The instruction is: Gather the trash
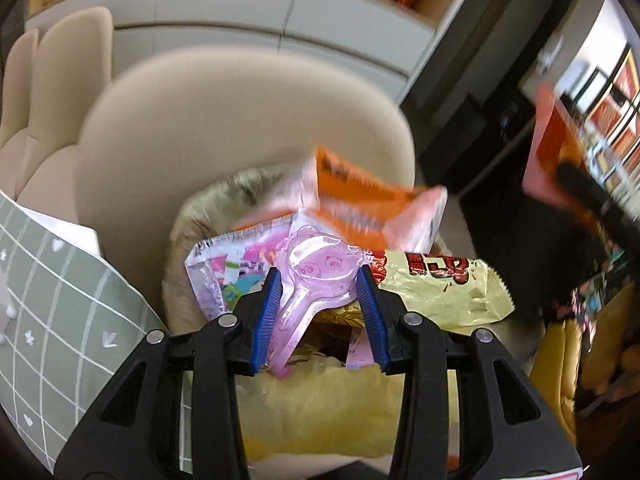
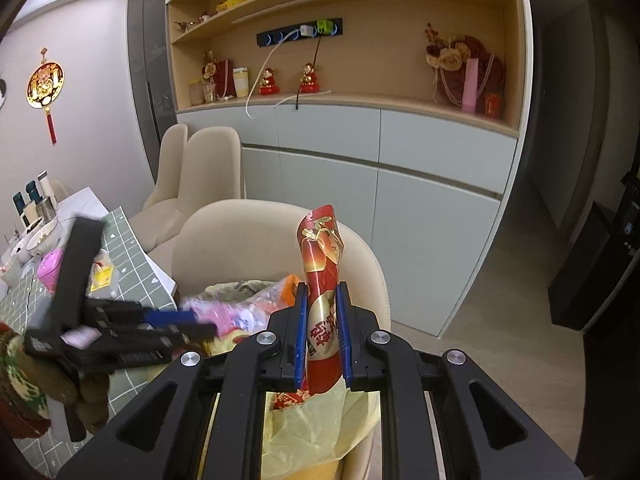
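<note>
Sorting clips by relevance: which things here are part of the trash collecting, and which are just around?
Part of the job:
- pink wrapper in left gripper
- red wrapper in right gripper
- bin with yellow liner, wrappers piled in it

Just around:
- beige chair
- green grid mat
- cabinet shelves

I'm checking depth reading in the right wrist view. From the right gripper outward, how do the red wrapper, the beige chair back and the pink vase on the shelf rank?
1. Red wrapper: clamped between the right gripper pads.
2. Beige chair back: just behind the lined bin, centre.
3. Pink vase: on the shelf, upper right, farthest.
</note>
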`<state>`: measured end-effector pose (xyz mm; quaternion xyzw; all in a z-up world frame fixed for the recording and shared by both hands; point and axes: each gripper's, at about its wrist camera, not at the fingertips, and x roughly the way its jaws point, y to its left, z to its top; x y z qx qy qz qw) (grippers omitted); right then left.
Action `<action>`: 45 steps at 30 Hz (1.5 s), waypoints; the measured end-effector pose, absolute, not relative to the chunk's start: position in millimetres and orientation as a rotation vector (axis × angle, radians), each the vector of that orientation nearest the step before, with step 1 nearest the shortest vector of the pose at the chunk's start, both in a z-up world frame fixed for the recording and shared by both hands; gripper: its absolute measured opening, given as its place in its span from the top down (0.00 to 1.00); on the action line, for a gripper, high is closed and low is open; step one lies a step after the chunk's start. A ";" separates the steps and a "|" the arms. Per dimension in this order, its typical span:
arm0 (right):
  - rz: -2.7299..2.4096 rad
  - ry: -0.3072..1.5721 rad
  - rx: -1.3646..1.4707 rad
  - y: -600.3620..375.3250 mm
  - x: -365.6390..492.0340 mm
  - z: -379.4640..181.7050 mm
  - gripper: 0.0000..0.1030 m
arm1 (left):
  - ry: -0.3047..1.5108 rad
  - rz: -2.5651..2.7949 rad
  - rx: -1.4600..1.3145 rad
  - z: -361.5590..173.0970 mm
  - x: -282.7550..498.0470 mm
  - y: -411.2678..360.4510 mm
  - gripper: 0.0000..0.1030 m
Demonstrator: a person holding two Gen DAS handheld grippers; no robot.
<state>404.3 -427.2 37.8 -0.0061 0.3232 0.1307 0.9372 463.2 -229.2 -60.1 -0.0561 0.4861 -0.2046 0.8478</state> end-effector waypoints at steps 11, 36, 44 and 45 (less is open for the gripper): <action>0.316 0.695 0.021 -427.0 424.9 20.8 0.86 | 1.055 -0.426 -0.184 -75.6 479.7 -229.7 0.59; 0.603 0.997 -0.074 -317.9 436.3 -66.7 0.86 | 0.846 -0.088 -0.343 -10.1 355.9 -123.9 0.43; 0.615 0.968 -0.040 -322.1 426.1 -68.7 0.82 | 0.879 0.049 -0.348 -18.7 313.4 -103.8 0.43; 0.612 0.961 -0.037 -324.0 424.5 -65.6 0.76 | 0.883 0.055 -0.343 -18.6 307.7 -100.9 0.42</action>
